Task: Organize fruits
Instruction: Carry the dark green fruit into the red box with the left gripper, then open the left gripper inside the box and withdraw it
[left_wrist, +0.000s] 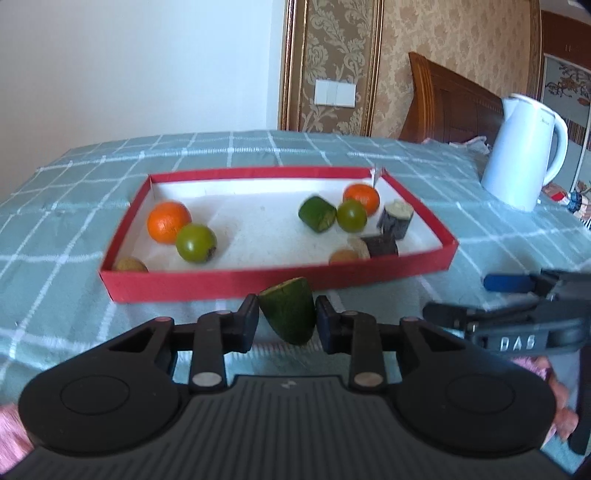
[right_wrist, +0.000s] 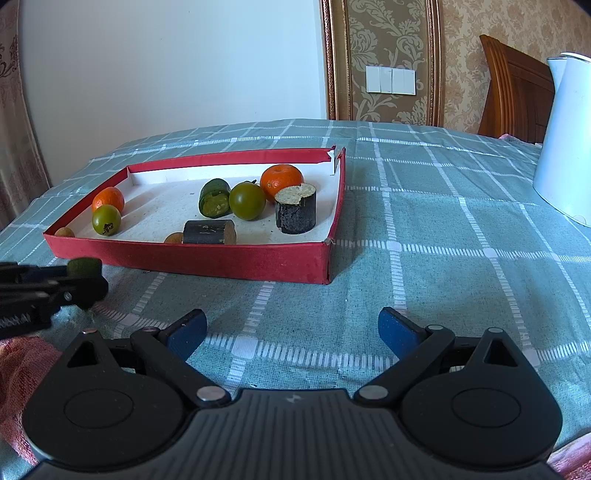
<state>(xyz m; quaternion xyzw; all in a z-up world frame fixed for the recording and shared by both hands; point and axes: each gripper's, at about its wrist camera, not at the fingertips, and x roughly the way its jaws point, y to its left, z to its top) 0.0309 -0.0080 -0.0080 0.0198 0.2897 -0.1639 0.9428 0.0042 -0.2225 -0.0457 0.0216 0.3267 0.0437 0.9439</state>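
My left gripper (left_wrist: 286, 319) is shut on a green cucumber piece (left_wrist: 289, 310), held just in front of the red tray's near wall (left_wrist: 258, 282). The tray holds two oranges (left_wrist: 168, 221), two green round fruits (left_wrist: 195, 238), another green cucumber piece (left_wrist: 317, 214), two dark cut cylinders (left_wrist: 395, 219) and two small brown fruits (left_wrist: 130, 264). My right gripper (right_wrist: 291, 332) is open and empty above the cloth, right of the left gripper and short of the tray (right_wrist: 221, 258). The left gripper (right_wrist: 83, 275) shows at the left edge of the right wrist view.
A white electric kettle (left_wrist: 524, 151) stands on the green checked tablecloth (right_wrist: 443, 240) to the right of the tray. A wooden headboard (left_wrist: 450, 99) and a papered wall lie behind the table.
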